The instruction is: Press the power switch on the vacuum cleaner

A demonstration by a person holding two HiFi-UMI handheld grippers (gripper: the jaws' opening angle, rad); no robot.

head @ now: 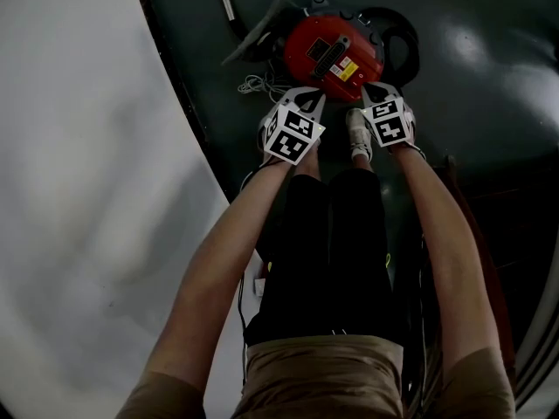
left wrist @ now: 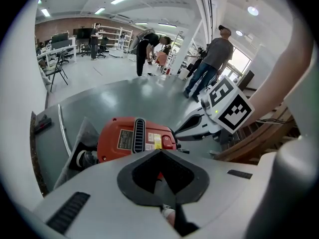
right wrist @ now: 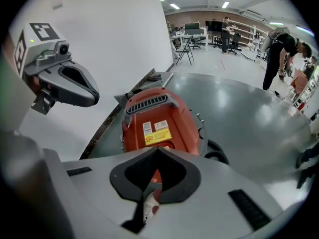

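Observation:
A red vacuum cleaner (head: 332, 55) lies on the dark floor, with a black grille and a yellow label on top. Beside that label sits a raised red button (left wrist: 167, 140). My left gripper (head: 313, 97) hangs just above the cleaner's near left edge, its jaws closed tip to tip with nothing between them. My right gripper (head: 370, 89) is over the near right edge, also shut and empty. In the left gripper view the cleaner (left wrist: 132, 138) lies just past the jaw tips (left wrist: 159, 152). The right gripper view shows the cleaner (right wrist: 154, 123) right under its tips (right wrist: 158, 148).
A white curved wall (head: 87, 190) runs along the left. A white cord (head: 253, 84) and a black hose (head: 397, 33) lie round the cleaner. My own legs and a shoe (head: 358, 133) stand between the grippers. Several people (left wrist: 214, 59) stand far off.

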